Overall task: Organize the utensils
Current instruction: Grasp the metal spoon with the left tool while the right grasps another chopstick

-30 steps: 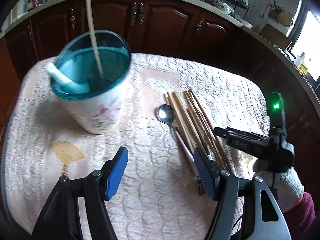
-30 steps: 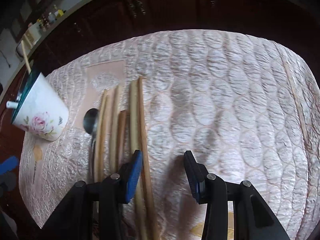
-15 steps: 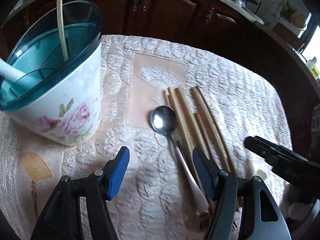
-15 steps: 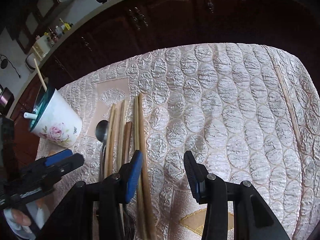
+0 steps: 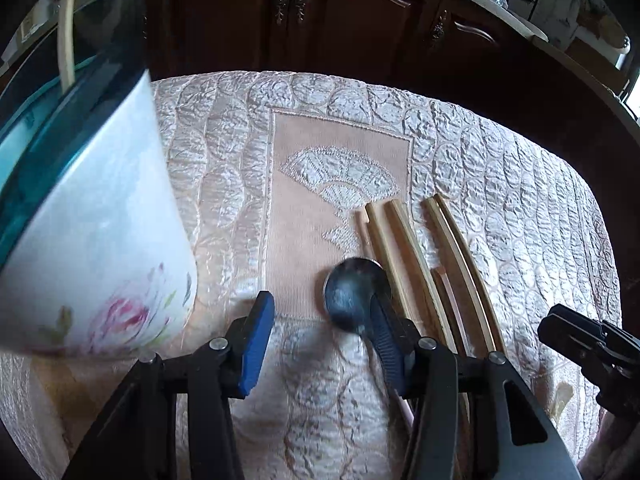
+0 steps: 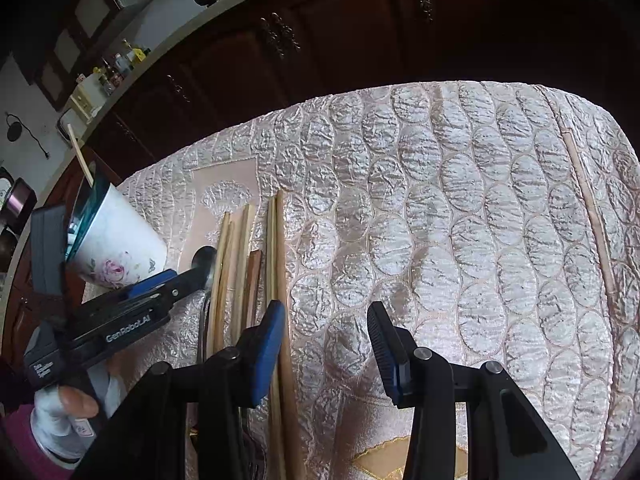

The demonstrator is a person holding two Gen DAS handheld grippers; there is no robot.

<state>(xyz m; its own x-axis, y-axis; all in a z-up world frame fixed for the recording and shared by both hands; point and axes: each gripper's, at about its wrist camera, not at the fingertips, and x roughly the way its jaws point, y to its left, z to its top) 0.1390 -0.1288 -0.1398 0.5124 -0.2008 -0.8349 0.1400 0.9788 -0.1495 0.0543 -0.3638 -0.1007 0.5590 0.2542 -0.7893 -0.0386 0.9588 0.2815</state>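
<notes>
Spoon [image 5: 356,300] beside chopsticks [image 5: 436,264] on tablecloth [image 5: 520,200]; left gripper [image 5: 320,336] spread over spoon bowl, right gripper [image 6: 326,344] spread, empty.

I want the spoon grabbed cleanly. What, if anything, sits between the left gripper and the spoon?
Nothing visible. The open left gripper is right at the spoon; its bowl touches one finger. The chopsticks lie alongside, very close.

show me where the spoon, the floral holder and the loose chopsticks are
spoon [image 5: 354,296], left wrist view, on its metal bowl
floral holder [image 5: 100,240], left wrist view, on its white outer wall
chopsticks [image 6: 276,248], right wrist view, on the shafts of the rightmost pair
</notes>
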